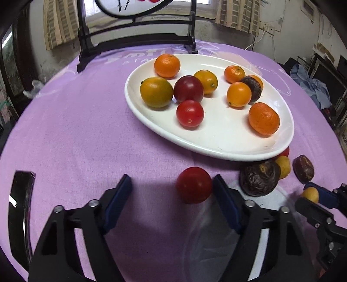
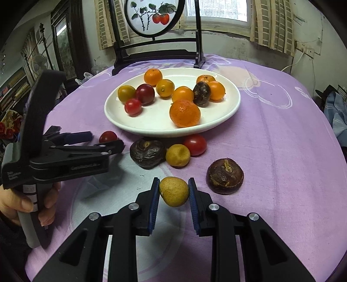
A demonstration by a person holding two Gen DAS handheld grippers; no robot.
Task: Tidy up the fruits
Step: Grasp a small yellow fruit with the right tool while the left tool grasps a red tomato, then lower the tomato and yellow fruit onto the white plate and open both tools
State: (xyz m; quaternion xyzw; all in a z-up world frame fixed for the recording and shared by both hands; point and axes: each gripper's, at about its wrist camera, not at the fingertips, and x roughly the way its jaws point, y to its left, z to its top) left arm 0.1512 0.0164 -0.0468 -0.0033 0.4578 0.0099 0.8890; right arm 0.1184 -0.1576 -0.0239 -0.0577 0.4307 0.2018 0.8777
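A white oval plate [image 1: 216, 141] [image 2: 229, 108] holds several oranges, kumquats, red tomatoes and a dark water chestnut. My left gripper [image 1: 172, 184] [image 2: 106, 138] is open around a red tomato [image 1: 193, 184] [image 2: 107, 136] on the purple cloth, which lies against the right finger. My right gripper [image 2: 174, 191] [image 1: 312, 193] is shut on a small yellow kumquat [image 2: 174, 191] [image 1: 310, 194]. Near the plate's front edge lie a dark chestnut [image 2: 148, 153] [image 1: 259, 180], a yellow kumquat [image 2: 177, 155] [image 1: 283, 166], a red tomato [image 2: 195, 144] and another chestnut [image 2: 225, 175] [image 1: 303, 168].
A dark wooden stand with a round painted panel [image 2: 155, 17] stands at the table's back edge [image 1: 134, 43]. The purple cloth [image 2: 282, 141] covers the round table. Clutter and shelves lie beyond the table's sides.
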